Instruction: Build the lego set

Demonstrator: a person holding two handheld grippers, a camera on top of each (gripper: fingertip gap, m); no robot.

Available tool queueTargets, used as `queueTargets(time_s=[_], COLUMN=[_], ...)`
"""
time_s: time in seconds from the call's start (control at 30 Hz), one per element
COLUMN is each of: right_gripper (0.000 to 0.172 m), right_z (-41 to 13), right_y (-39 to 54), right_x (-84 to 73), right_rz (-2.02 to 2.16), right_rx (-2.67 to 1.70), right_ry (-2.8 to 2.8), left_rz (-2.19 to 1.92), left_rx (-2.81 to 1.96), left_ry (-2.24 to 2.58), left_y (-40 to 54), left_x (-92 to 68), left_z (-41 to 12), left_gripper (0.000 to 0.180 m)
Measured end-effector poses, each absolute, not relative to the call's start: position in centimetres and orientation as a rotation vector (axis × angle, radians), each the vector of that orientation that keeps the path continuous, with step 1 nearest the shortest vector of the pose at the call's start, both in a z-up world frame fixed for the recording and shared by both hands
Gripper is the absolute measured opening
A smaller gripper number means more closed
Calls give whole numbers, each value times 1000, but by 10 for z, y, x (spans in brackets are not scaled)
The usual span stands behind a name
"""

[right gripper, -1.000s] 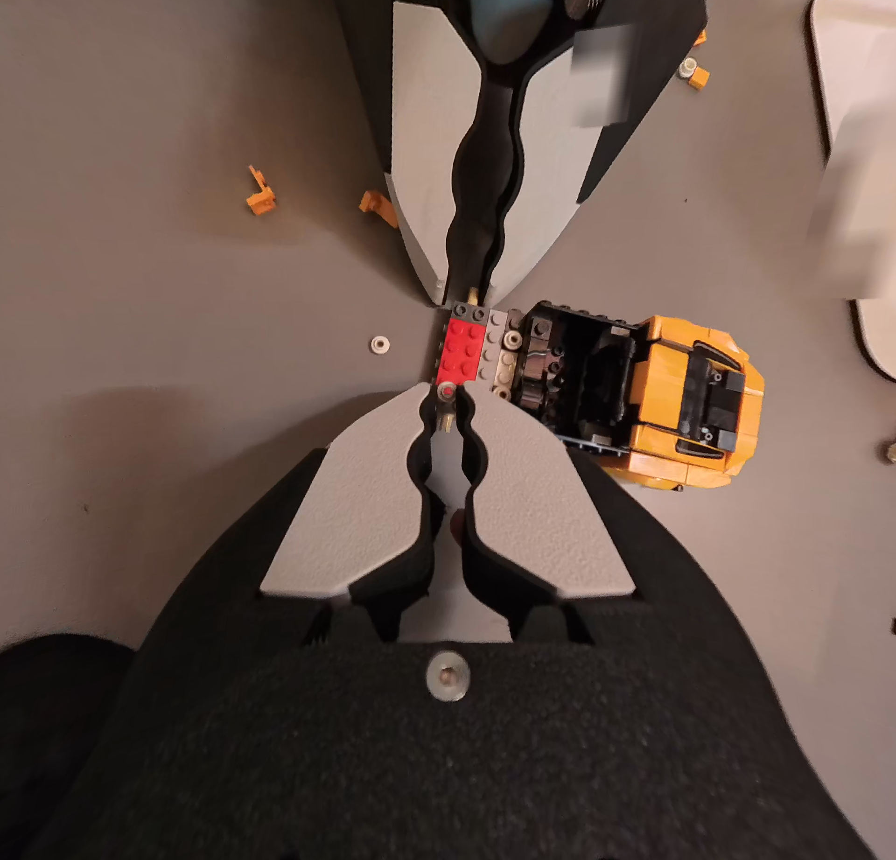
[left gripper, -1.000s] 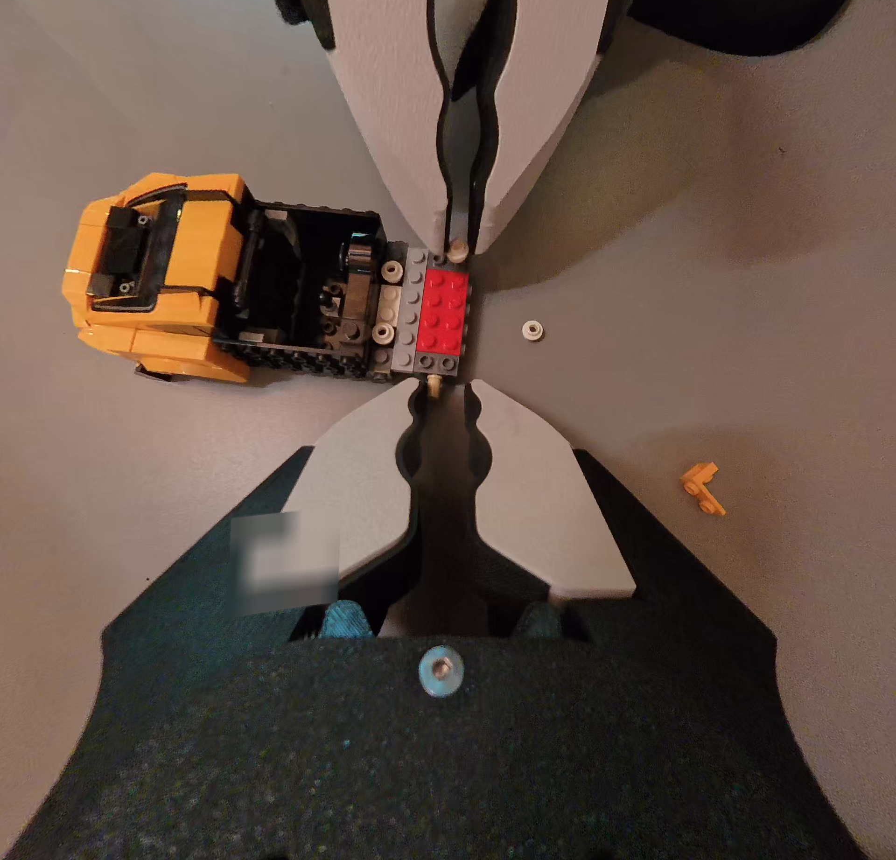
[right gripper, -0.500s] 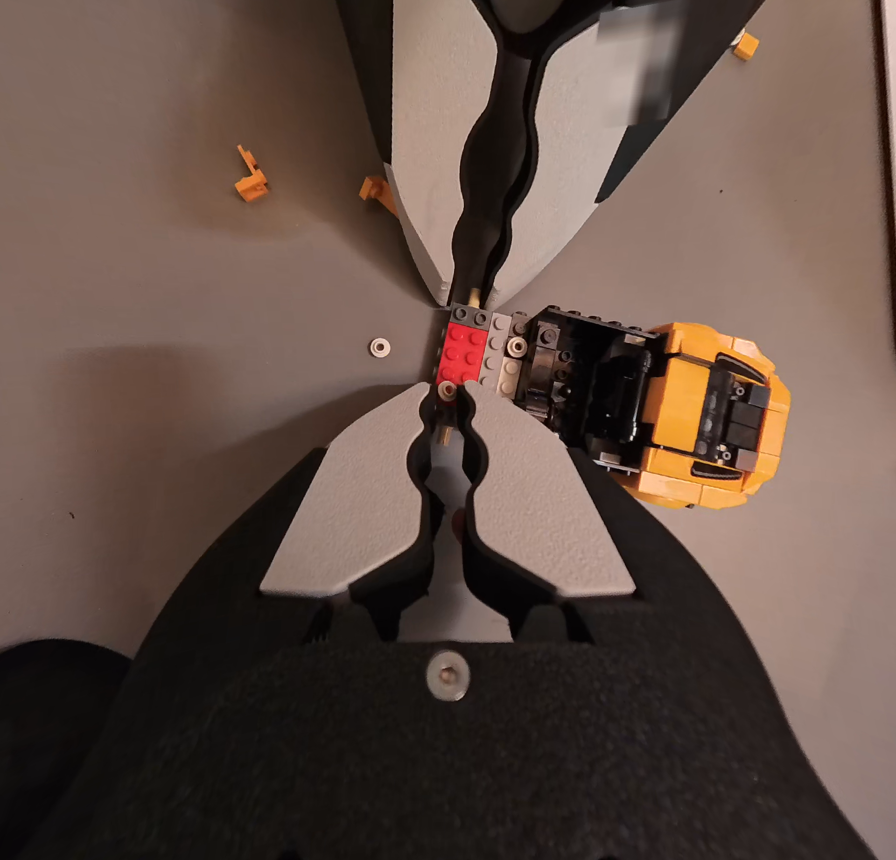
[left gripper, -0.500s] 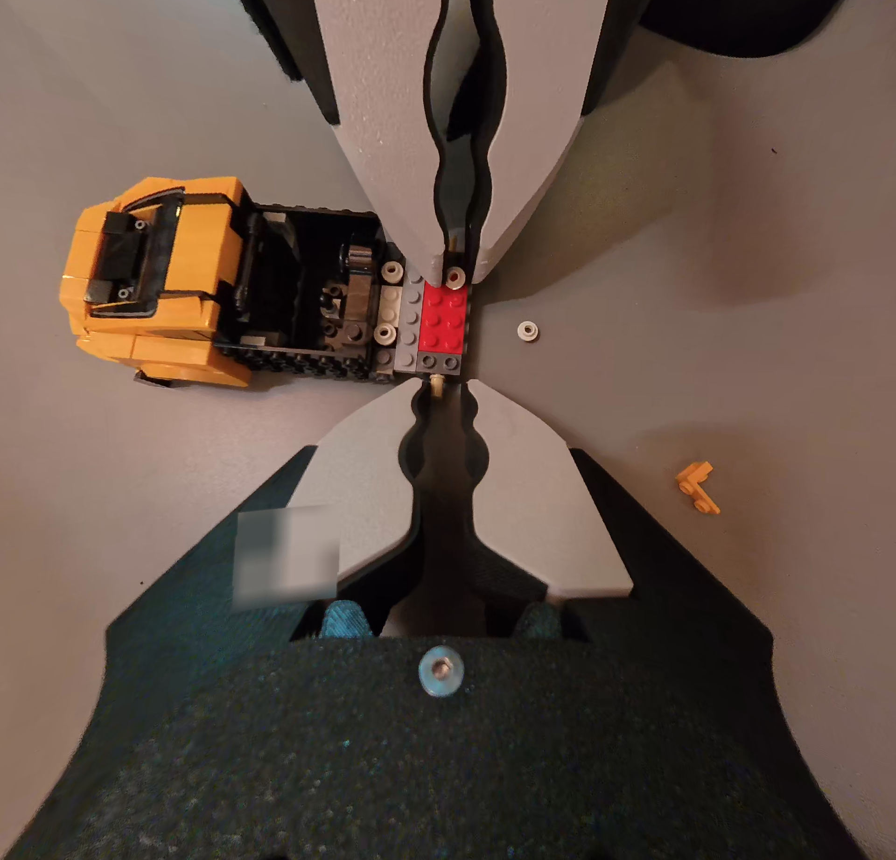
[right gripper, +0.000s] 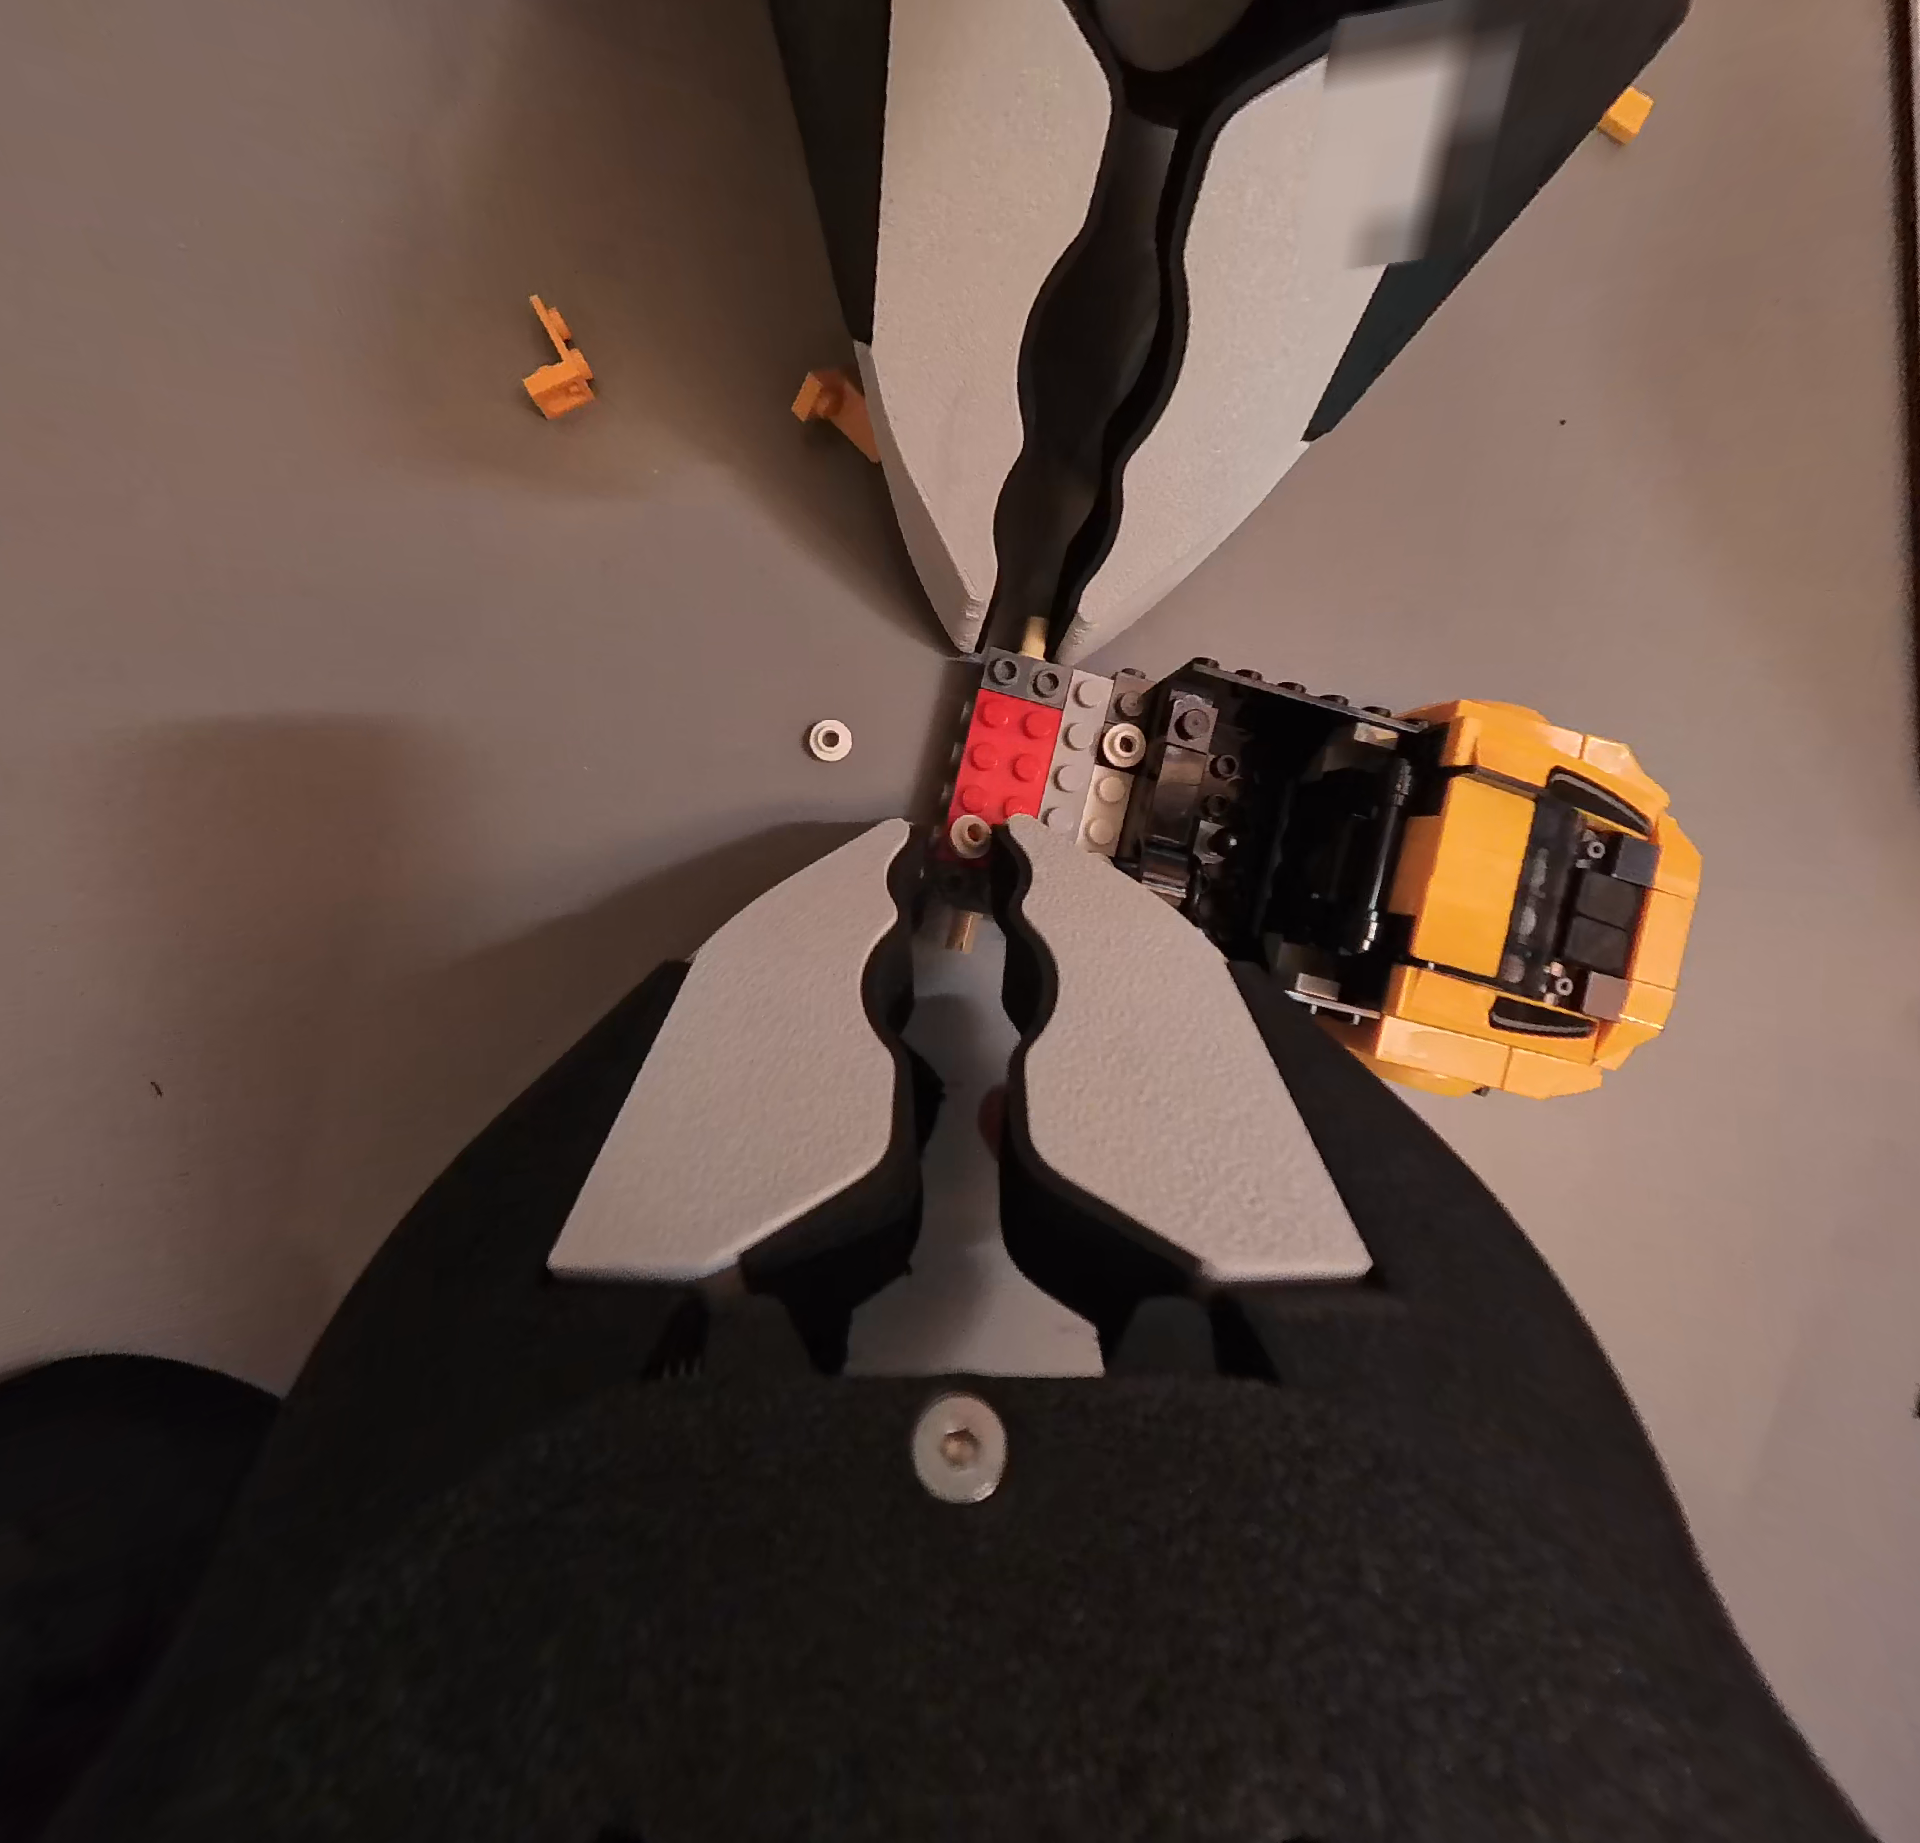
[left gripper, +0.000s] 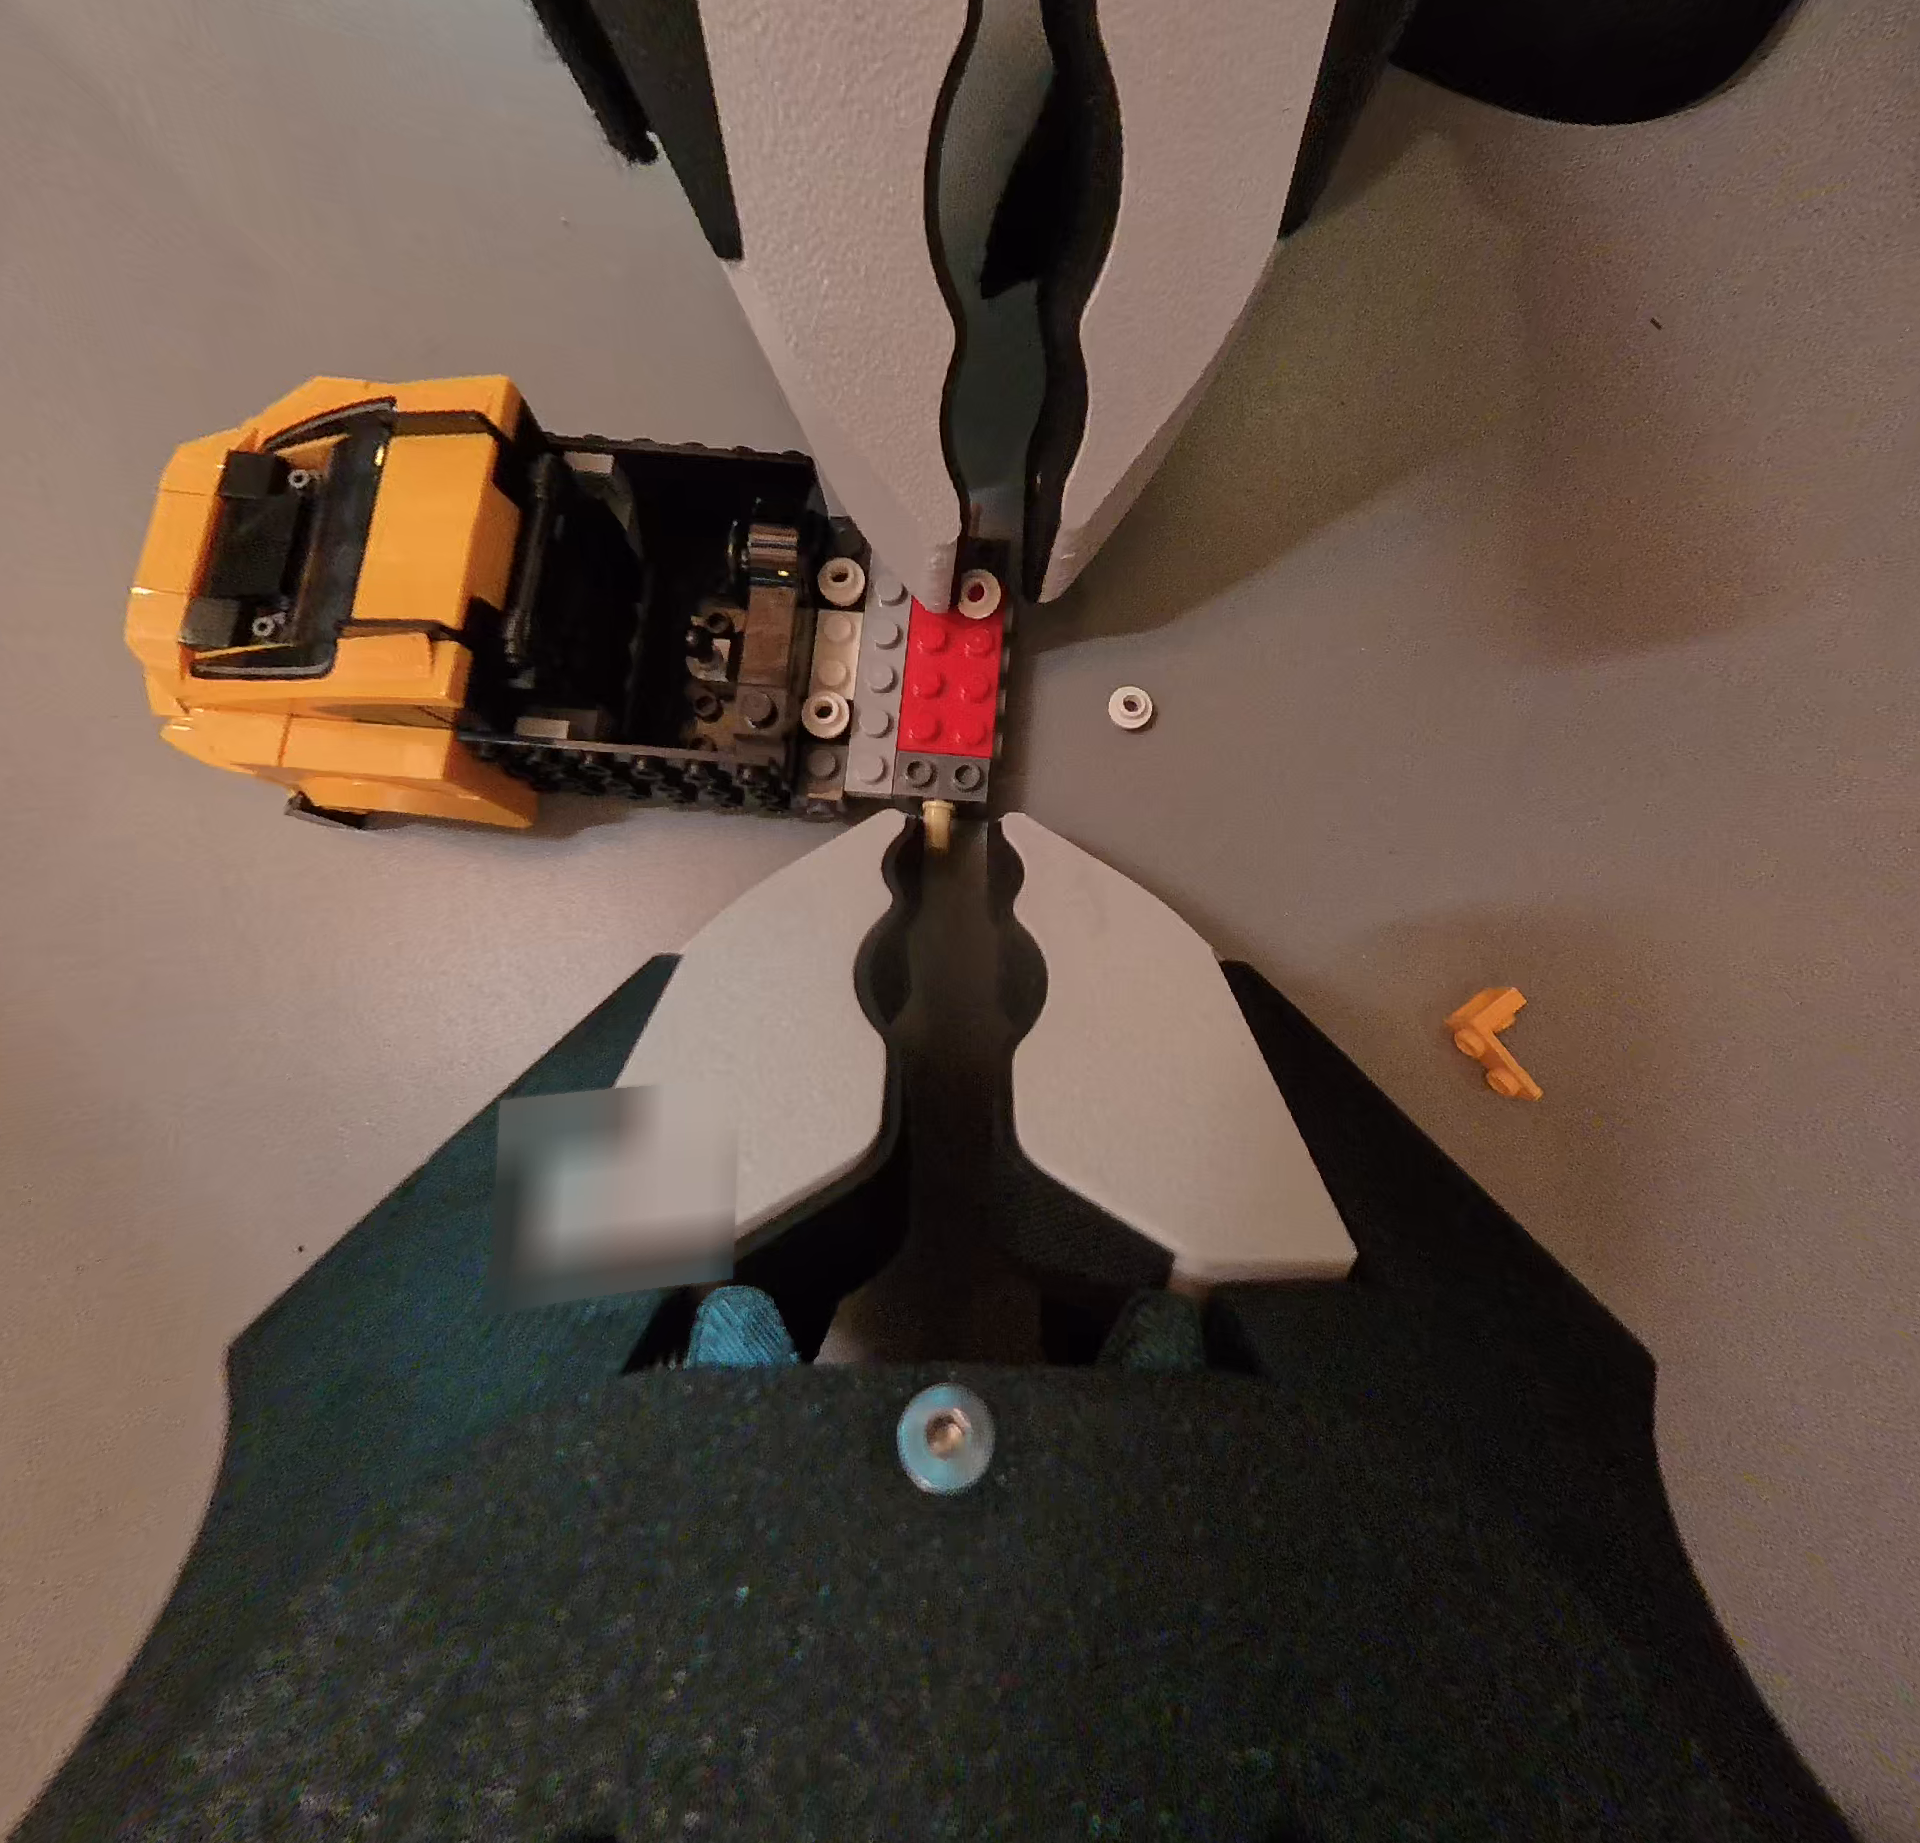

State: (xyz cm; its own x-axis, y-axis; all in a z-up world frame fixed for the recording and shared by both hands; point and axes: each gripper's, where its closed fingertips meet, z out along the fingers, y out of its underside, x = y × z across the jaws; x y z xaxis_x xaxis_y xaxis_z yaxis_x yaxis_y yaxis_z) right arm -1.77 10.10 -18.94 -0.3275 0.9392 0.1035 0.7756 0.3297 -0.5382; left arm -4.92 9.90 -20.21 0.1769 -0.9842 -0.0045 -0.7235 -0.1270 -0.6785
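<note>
Right tongs wider, round stud seated

We see a plain grey tabletop. On it stands a partly built orange and black brick car, with a small pale round stud piece near its rear and loose orange bracket pieces scattered farther off.

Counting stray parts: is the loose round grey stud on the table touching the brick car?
Apart. The left wrist view shows bare table between the stud and the car.
</note>
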Motion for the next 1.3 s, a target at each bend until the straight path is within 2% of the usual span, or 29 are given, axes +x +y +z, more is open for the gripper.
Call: queueTargets(time_s=[1.07, 1.3], right_gripper=[18, 10], right_z=[-187, -180], right_y=[100, 100], right_x=[-14, -18], right_rz=[529, 587], right_rx=[-1476, -1510], right_ry=[-2215, -2175], left_rz=[-626, -625], left_rx=[-1916, -1914], left_ry=[1599, 1599], left_y=[99, 99], left_x=[-49, -49], left_z=[-202, -202], left_gripper=[11, 10])
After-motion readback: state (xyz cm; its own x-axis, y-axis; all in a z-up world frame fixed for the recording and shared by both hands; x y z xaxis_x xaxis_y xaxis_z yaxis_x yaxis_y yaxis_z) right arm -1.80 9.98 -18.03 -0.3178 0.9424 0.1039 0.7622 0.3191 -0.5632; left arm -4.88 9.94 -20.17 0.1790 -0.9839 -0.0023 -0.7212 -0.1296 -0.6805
